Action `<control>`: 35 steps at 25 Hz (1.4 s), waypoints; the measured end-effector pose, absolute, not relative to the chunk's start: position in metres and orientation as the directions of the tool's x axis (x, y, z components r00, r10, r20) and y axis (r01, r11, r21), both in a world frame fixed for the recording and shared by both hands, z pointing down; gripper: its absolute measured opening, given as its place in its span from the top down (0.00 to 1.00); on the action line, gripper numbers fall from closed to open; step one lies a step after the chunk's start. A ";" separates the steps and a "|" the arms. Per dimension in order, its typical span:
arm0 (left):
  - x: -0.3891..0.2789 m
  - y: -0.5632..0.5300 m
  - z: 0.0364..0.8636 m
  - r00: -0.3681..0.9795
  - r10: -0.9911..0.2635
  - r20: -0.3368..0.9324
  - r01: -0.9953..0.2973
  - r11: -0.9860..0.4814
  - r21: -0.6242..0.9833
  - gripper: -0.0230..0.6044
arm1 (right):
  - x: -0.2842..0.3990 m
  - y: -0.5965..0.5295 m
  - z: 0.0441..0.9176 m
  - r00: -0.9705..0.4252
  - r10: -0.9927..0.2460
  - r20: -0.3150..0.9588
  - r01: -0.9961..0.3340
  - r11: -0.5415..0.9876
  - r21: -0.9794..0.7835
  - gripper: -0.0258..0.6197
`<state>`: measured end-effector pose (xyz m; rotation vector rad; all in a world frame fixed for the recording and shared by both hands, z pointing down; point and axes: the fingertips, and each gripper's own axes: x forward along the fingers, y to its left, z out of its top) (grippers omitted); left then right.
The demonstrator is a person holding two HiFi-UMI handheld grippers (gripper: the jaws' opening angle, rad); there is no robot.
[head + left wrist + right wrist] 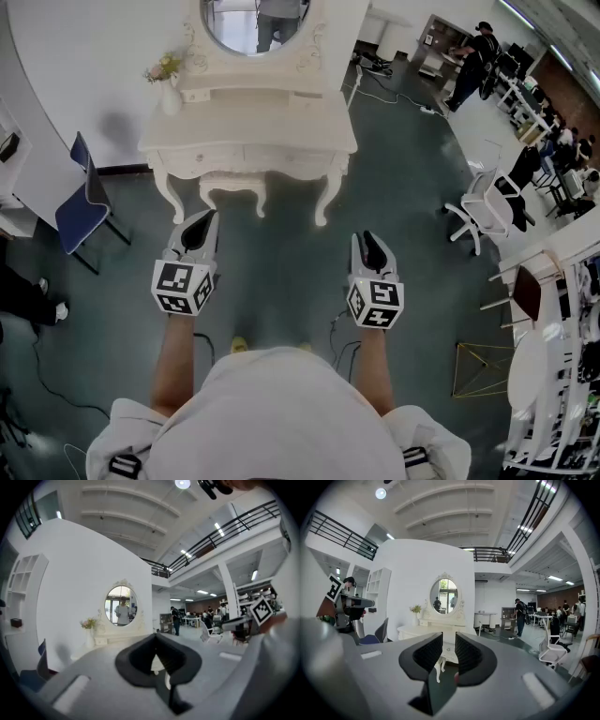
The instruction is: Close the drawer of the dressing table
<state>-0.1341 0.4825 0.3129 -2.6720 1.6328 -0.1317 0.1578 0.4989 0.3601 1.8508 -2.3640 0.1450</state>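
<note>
Closing is judged not yet started: the dressing table (248,127) stands at upper centre, well apart from the left gripper (202,223), fingers together, and the right gripper (368,241), fingers slightly apart and empty; approach and push remain.

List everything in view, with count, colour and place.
dressing table: one, cream, against the wall ahead
oval mirror: one, cream frame, on the table's back
vase of flowers: one, white, table's left end
stool: one, cream, under the table
chair: one, blue, left of the table
office chair: one, white, at right
left hand-held gripper: grey, jaws together, empty
right hand-held gripper: grey, jaws slightly apart, empty
</note>
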 end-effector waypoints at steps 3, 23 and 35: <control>-0.132 0.480 0.312 0.460 -0.886 0.064 -0.885 -0.463 -0.049 0.97 | 0.157 0.497 0.360 -0.239 -0.956 0.169 -0.970 0.245 0.013 0.85; -0.137 0.481 0.318 0.479 -0.875 0.071 -0.876 -0.482 -0.034 0.97 | 0.145 0.502 0.356 -0.236 -0.958 0.163 -0.970 0.241 0.009 0.85; -0.164 0.466 0.321 0.517 -0.853 0.075 -0.853 -0.521 -0.041 0.97 | 0.108 0.491 0.355 -0.228 -0.961 0.157 -0.973 0.232 0.006 0.85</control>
